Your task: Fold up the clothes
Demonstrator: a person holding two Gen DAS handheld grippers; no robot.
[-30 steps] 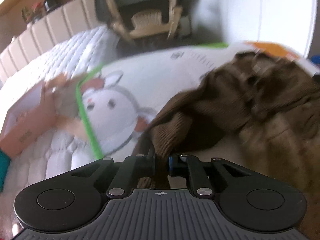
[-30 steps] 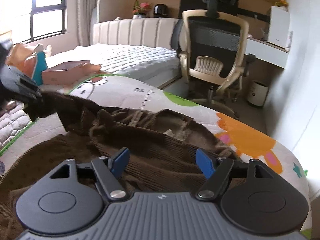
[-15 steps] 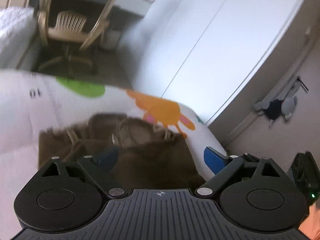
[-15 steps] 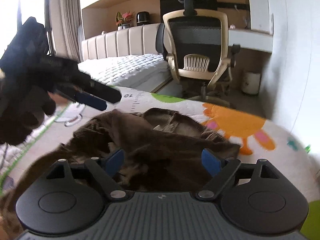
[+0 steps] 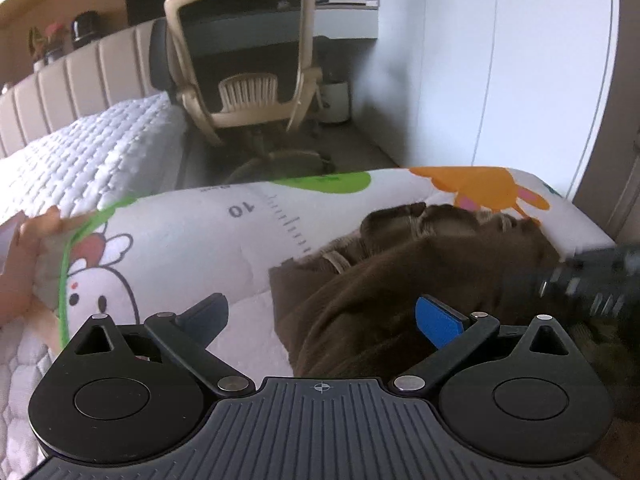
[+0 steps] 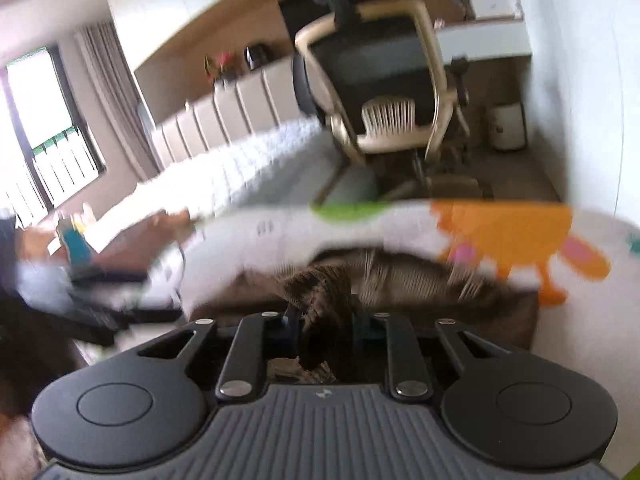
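A brown corduroy garment (image 5: 420, 264) lies bunched on a white cartoon-printed mat (image 5: 200, 232), near the mat's orange-figure end. My left gripper (image 5: 320, 312) hangs over the garment's near left edge. Its jaws are wide and still opening, and the pads touch nothing. In the right wrist view my right gripper (image 6: 326, 316) is closing, and its pads pinch a raised fold of the garment (image 6: 400, 276). The picture is blurred by motion. The right gripper (image 5: 592, 280) also shows as a dark blur at the left wrist view's right edge.
A beige office chair (image 5: 244, 68) stands beyond the mat beside a white quilted bed (image 5: 80, 160). A pinkish box (image 6: 132, 248) lies on the bed at the left. A small white bin (image 5: 334, 100) sits by the white wall (image 5: 520, 60).
My left gripper let go of the garment's corner, opened wide and swung across the mat. My right gripper went from open above the garment to pinching a fold, and it rolled.
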